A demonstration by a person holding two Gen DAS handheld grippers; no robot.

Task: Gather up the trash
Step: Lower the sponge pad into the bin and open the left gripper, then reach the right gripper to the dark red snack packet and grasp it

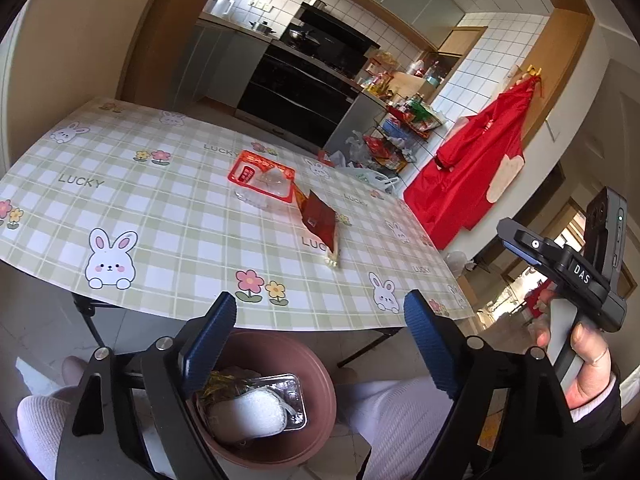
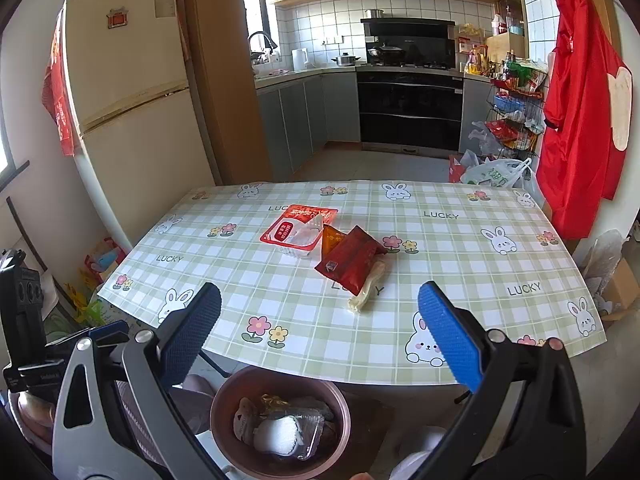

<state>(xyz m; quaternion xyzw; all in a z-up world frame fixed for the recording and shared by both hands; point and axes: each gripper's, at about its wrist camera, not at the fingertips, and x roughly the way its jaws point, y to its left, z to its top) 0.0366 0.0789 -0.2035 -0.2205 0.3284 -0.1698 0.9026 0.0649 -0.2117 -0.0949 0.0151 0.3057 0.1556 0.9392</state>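
My left gripper (image 1: 320, 316) is open and holds nothing. It hangs over a brown bin (image 1: 326, 396) below the table's near edge. In the bin lies a clear plastic tray with a white foam pad (image 1: 256, 412) and some gold wrapper. My right gripper (image 2: 320, 300) is open too, above the bin (image 2: 224, 400) and the table edge. On the table lie a red-rimmed clear tray (image 2: 298, 228), an orange sachet (image 2: 332, 240), a dark red packet (image 2: 350, 262) and a cream wrapper (image 2: 368, 288). The left wrist view shows the same tray (image 1: 260, 176) and packet (image 1: 320, 220).
The table (image 2: 460, 264) has a green checked rabbit cloth. A person's legs in white trousers (image 1: 400, 420) flank the bin. A hand (image 1: 588, 360) holds the right gripper's handle. A fridge (image 2: 128, 100) stands left; a red apron (image 2: 580, 100), a wire rack (image 2: 512, 120) and plastic bags (image 2: 496, 172) stand right.
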